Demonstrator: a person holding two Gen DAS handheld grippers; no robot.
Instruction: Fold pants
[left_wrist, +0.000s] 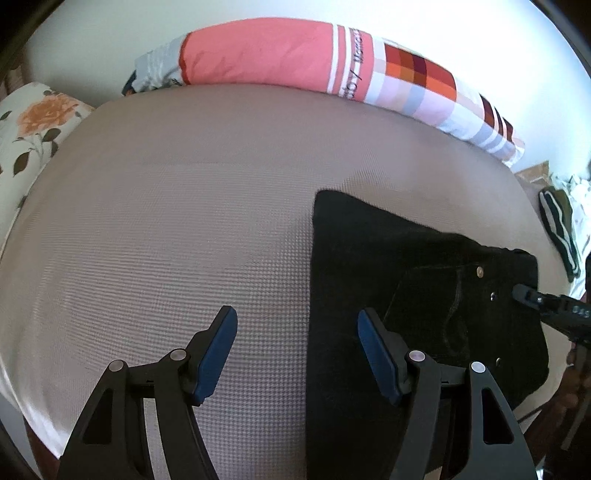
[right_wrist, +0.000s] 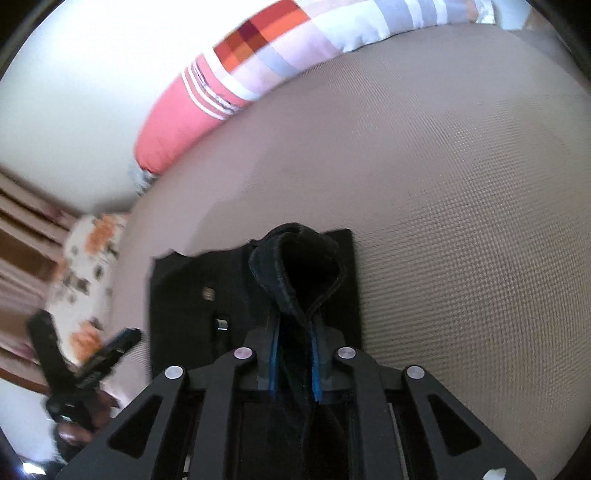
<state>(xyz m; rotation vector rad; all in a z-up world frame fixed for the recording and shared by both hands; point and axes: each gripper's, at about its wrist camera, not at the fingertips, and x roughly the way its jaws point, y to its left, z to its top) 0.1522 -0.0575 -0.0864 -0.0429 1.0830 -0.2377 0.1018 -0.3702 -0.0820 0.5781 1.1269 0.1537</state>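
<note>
Black pants, one pair, two grippers

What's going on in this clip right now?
A person with two handheld grippers is folding black pants on a beige textured bed surface. The right gripper is shut on a bunched, raised edge of the pants, apparently the waistband. The left gripper is open and empty beside the pants. The pants already look folded into a compact rectangle.

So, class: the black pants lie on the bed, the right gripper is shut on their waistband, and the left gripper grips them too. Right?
Not quite. In the left wrist view the left gripper is open, holding nothing. The right gripper does clamp the black pants.
</note>
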